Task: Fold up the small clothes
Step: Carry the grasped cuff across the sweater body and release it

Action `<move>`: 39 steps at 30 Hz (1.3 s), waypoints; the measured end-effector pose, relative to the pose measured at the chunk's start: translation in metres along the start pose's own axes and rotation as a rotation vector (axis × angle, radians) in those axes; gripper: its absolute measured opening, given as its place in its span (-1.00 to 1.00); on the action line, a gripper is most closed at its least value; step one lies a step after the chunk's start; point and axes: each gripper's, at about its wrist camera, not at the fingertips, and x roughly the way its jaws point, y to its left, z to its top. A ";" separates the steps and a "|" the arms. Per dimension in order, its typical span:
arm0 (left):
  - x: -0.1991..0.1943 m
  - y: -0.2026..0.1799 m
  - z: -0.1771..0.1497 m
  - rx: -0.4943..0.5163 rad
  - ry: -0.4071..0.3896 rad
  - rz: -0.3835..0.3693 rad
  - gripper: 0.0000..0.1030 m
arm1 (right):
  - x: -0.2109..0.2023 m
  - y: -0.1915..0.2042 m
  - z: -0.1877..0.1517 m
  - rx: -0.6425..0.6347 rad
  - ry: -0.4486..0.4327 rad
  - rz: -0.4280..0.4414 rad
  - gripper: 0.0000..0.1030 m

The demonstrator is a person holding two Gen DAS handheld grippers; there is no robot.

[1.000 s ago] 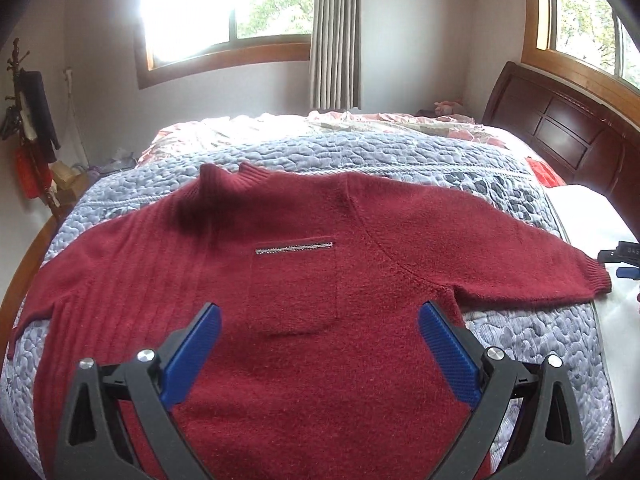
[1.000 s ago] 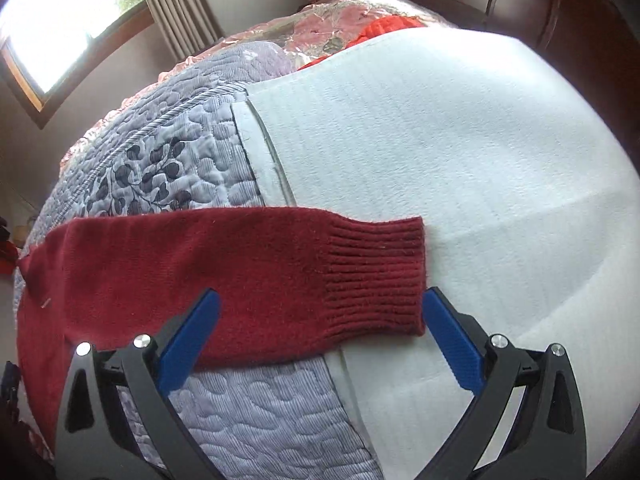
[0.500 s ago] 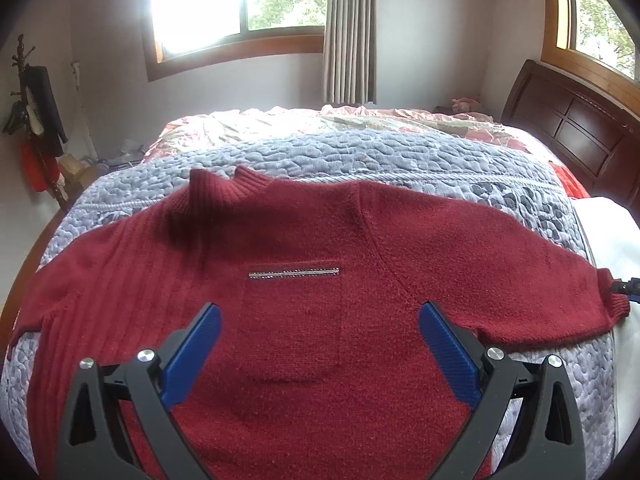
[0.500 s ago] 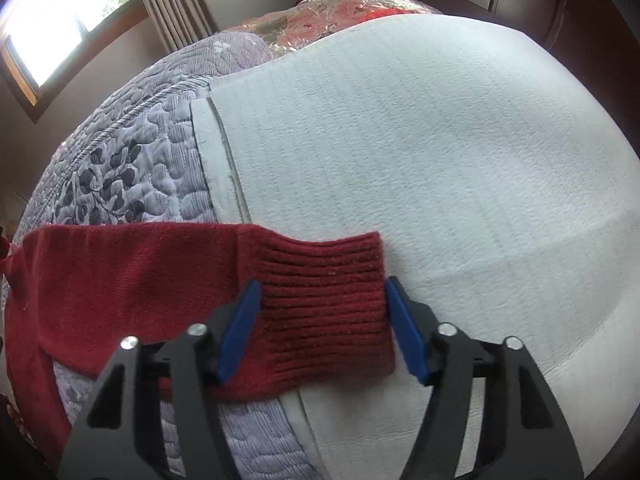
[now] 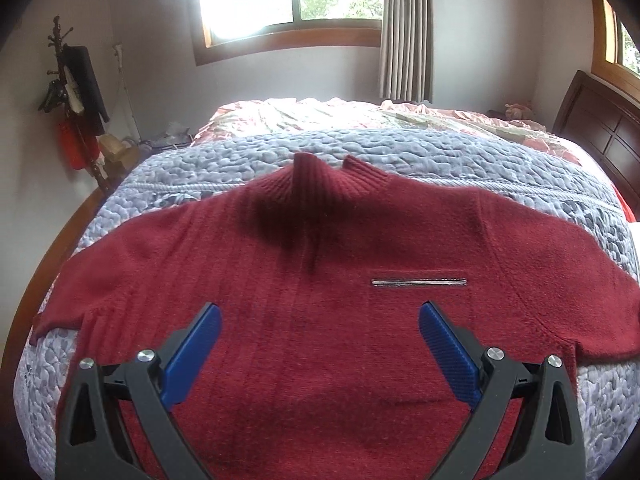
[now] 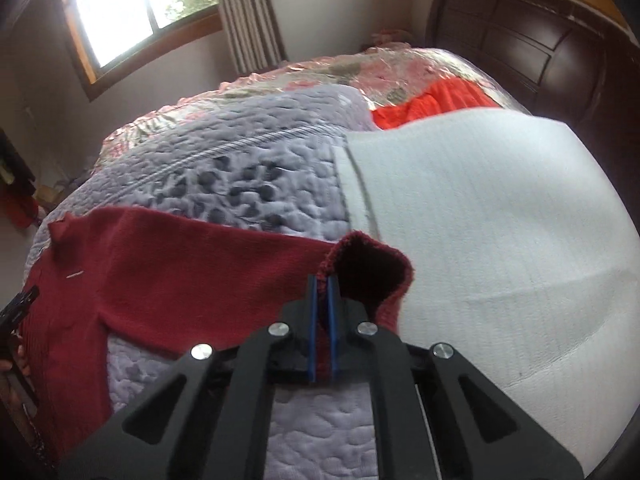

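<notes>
A dark red knit sweater (image 5: 320, 280) lies front-up on the quilted grey bedspread (image 5: 400, 152), collar away from me, a chest pocket with a silver strip (image 5: 418, 282) right of centre. My left gripper (image 5: 318, 320) hovers open over the sweater's chest, blue pads wide apart, holding nothing. In the right wrist view my right gripper (image 6: 321, 280) is shut on the ribbed sleeve cuff (image 6: 368, 264), which is lifted and curled above the bedspread's edge. The sleeve (image 6: 180, 272) trails left toward the body.
A white textured cover (image 6: 480, 220) lies right of the quilt, with an orange cloth (image 6: 432, 104) behind it. A dark wooden headboard (image 6: 520, 48) stands at the right. A coat stand (image 5: 76, 92) with hanging items is beyond the bed's left edge.
My right gripper closed on the sleeve cuff and raised it off the bed. My left gripper shifted left over the sweater, so the pocket now sits to the right.
</notes>
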 end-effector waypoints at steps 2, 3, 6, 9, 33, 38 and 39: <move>0.000 0.012 0.000 -0.008 -0.003 0.012 0.93 | -0.009 0.040 0.006 -0.067 -0.020 0.053 -0.93; 0.000 0.017 0.000 -0.014 -0.002 0.015 0.93 | -0.012 0.058 0.010 -0.095 -0.027 0.085 -0.93; -0.001 0.032 -0.002 -0.028 0.002 0.014 0.93 | -0.013 0.117 0.026 -0.165 -0.048 0.179 -0.93; -0.002 0.047 -0.005 -0.038 0.002 0.017 0.93 | -0.008 0.182 0.032 -0.238 -0.041 0.281 -0.93; 0.006 0.048 -0.029 0.014 0.063 -0.098 0.93 | 0.042 0.307 -0.011 -0.231 0.119 0.595 -0.22; 0.015 -0.009 -0.029 0.051 0.154 -0.257 0.93 | 0.017 0.259 -0.024 -0.195 0.062 0.502 -0.19; 0.021 -0.020 -0.029 0.039 0.188 -0.291 0.93 | 0.016 0.251 -0.028 -0.191 0.060 0.470 -0.19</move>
